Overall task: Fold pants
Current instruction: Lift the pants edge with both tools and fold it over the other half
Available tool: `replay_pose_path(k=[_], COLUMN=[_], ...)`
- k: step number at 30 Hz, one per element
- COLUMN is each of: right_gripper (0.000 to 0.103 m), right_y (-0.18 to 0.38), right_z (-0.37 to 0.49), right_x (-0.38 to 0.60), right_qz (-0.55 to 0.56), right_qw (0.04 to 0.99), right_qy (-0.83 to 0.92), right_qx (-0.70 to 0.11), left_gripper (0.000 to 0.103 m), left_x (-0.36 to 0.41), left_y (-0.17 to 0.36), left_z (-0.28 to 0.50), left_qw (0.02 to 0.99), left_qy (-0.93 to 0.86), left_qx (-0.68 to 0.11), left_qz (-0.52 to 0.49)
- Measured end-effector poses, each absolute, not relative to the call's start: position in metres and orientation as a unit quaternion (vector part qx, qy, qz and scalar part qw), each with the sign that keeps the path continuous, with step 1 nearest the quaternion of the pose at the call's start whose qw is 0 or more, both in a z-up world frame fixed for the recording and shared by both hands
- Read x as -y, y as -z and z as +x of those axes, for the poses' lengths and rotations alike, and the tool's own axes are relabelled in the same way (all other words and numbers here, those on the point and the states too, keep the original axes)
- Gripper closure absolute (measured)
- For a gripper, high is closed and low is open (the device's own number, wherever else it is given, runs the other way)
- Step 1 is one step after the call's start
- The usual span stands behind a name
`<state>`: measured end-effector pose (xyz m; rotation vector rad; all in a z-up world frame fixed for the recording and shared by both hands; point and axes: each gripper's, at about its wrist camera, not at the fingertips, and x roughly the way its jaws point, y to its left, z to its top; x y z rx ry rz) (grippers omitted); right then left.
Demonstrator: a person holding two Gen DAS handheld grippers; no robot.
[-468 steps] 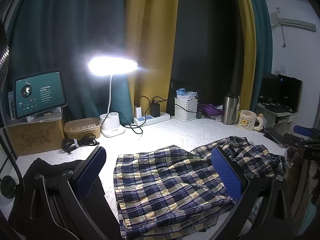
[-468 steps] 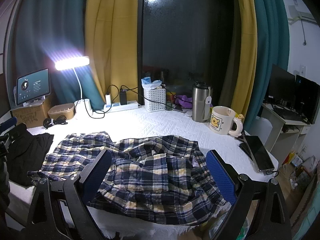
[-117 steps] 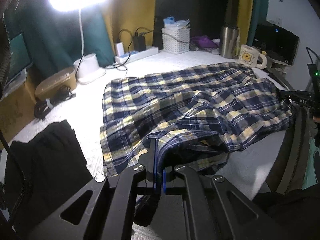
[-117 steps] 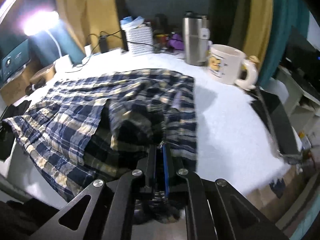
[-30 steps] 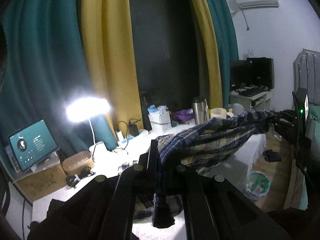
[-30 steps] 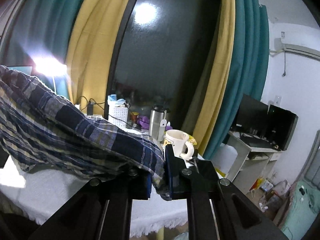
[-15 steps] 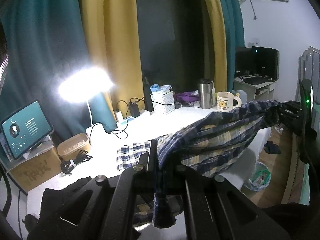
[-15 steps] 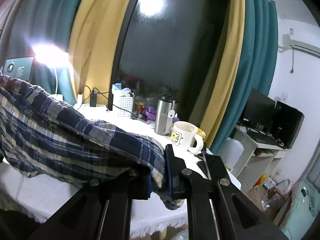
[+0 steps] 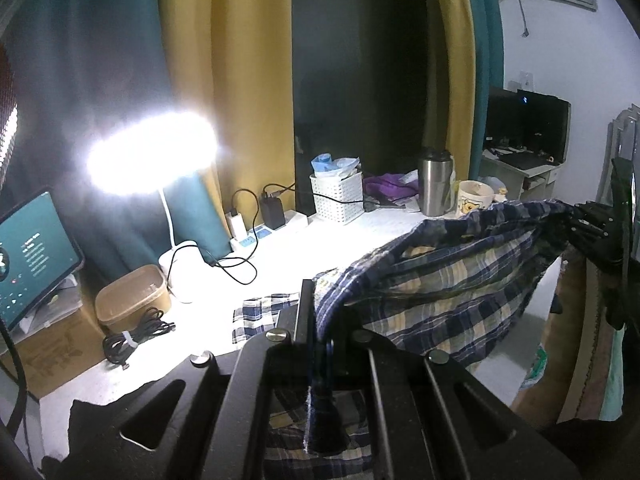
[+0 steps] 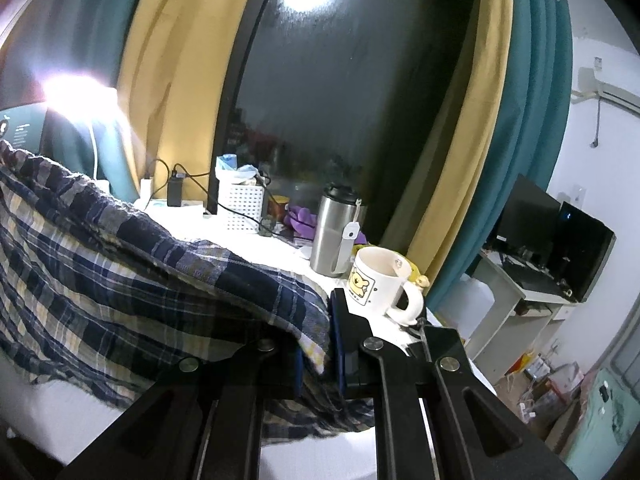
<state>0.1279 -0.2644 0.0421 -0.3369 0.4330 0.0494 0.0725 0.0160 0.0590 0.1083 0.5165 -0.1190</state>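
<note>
The blue and yellow plaid pants (image 9: 440, 276) hang stretched in the air between my two grippers, above the white table (image 9: 280, 256). My left gripper (image 9: 318, 320) is shut on one corner of the pants; a fabric tail hangs down between its jaws. My right gripper (image 10: 320, 344) is shut on the other corner (image 10: 308, 320) and shows at the far right of the left wrist view (image 9: 592, 224). A lower part of the pants (image 9: 256, 314) touches the table. In the right wrist view the pants (image 10: 100, 256) sag to the left.
At the back of the table stand a bright desk lamp (image 9: 152, 160), a tablet (image 9: 32, 252), a tan box (image 9: 132, 296), a cable coil (image 9: 132, 336), a power strip (image 9: 272, 228), a white basket (image 10: 242, 208), a steel tumbler (image 10: 336, 236) and a bear mug (image 10: 380, 280). Black cloth (image 9: 100, 432) lies at the left.
Both grippers have come lower and nearer the table with the pants still held taut. The bottom of the pants now rests on the table.
</note>
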Motion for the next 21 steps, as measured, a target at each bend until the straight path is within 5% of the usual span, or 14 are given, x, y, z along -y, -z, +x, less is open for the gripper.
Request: replay_pose_path(k=[21], right_gripper=[0.091], right_y=[0.011], right_z=[0.234], right_x=[0.249], right_qz=[-0.169], right_qw=[0.939], right_qy=[-0.028], right_qx=[-0.297], left_gripper=[0.097], left_x=[-0.05], left_y=[0.001], left_z=[0.184], left_qw=[0.937], left_qy=[0.061], left_qx=[-0.341], left_qz=[0.034])
